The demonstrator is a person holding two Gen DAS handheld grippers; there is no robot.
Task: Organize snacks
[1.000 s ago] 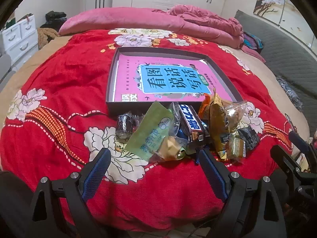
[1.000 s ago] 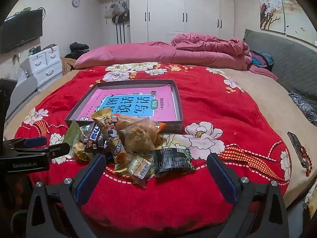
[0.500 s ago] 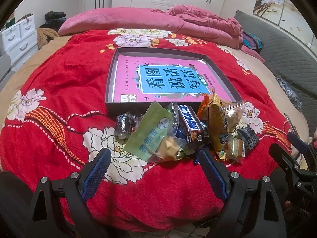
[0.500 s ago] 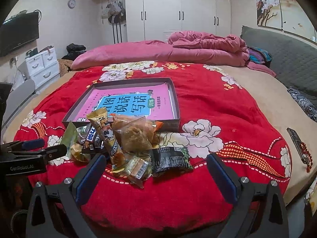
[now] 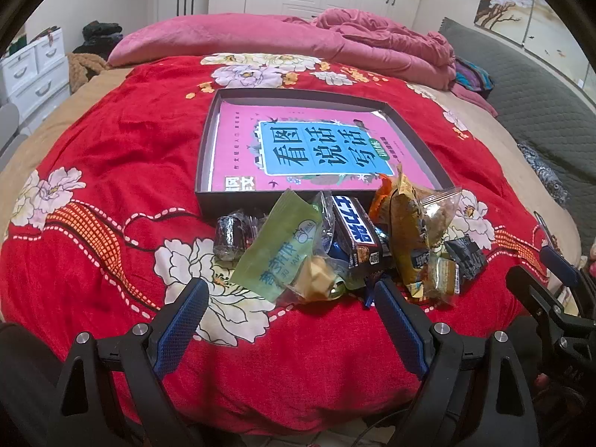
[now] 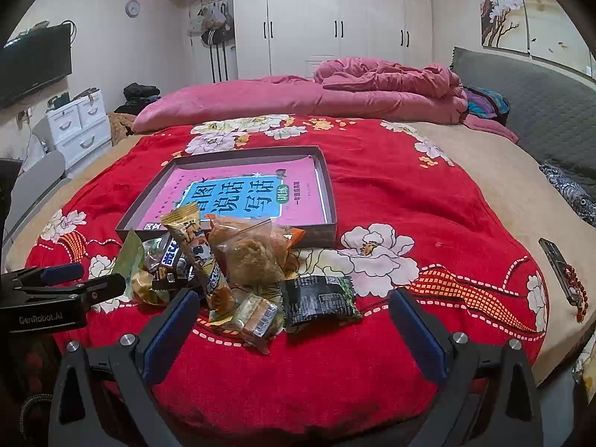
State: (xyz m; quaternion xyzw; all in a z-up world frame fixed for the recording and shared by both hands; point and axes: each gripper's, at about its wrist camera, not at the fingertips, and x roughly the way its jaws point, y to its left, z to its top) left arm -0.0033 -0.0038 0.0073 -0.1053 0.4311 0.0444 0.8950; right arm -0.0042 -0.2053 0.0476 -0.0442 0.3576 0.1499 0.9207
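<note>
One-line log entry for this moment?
left tool: open, empty | right tool: open, empty | snack pile: on red blanket | tray: no snacks

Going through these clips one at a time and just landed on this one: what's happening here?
A person holds a two-finger gripper in each hand over a bed with a red floral blanket. A pile of snacks lies on the blanket just in front of a shallow dark tray that holds a pink book. The left gripper and right gripper are both open, hold nothing, and hang just short of the pile. No snack is in the tray yet.
</note>
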